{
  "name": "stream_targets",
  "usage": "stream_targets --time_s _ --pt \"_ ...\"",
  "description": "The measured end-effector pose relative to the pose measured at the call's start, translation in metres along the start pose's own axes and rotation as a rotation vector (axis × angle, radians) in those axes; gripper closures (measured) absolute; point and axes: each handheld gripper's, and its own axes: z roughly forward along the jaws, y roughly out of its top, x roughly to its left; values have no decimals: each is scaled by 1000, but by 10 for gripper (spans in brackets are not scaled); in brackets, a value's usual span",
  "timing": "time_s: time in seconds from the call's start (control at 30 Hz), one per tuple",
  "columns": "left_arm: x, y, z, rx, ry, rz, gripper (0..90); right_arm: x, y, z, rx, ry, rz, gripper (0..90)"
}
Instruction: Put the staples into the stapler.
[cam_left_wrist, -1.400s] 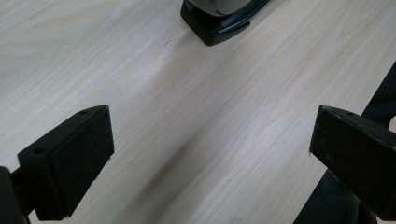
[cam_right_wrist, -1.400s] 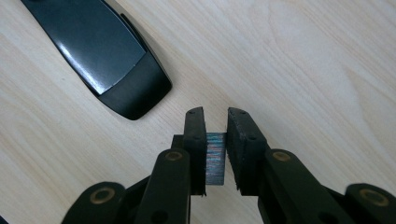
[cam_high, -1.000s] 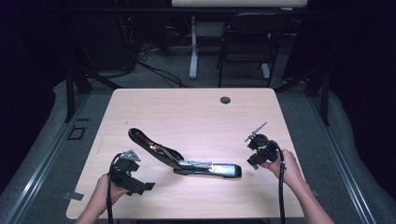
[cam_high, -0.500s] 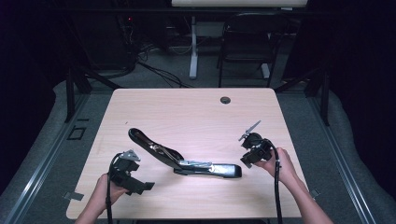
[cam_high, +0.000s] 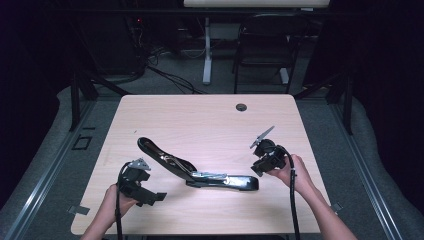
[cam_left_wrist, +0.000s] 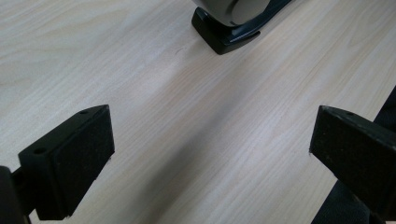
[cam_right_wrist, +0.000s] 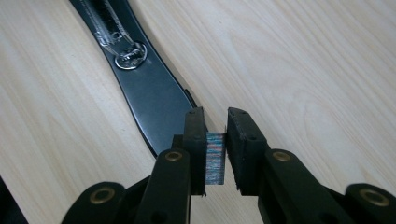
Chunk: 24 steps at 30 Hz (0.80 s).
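A black stapler (cam_high: 200, 173) lies swung open in the middle of the table, its arm raised toward the left and its base (cam_right_wrist: 149, 93) flat on the wood. My right gripper (cam_high: 261, 166) hovers just right of the base's end. Its jaws are shut on a small, shimmering block of staples (cam_right_wrist: 215, 157). My left gripper (cam_high: 149, 196) rests near the front left edge, pointing right toward the stapler. Its pads (cam_left_wrist: 74, 158) stand wide apart with bare wood between them. One end of the stapler (cam_left_wrist: 229, 21) lies a little ahead of them.
A small round grommet (cam_high: 241, 107) sits near the table's far edge. The light wood table (cam_high: 200, 120) has bare room at the back and right. Beyond it are a chair (cam_high: 262, 55), a desk leg and floor cables.
My right gripper has moved left and slightly up toward the stapler's base end, still holding the staple block. The left gripper and the stapler have stayed put.
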Motion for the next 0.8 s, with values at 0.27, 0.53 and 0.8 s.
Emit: stream_targets --time_s 0.27,0.53,0.8 --pt "2 -5 -7 -24 12 -12 0 4 17 0 -10 9 -62 786" --pt "2 -6 -6 -22 12 -17 0 11 30 7 -22 20 -95 786" --pt "2 -6 -6 -14 5 -7 1 21 47 8 -31 26 -144 786"
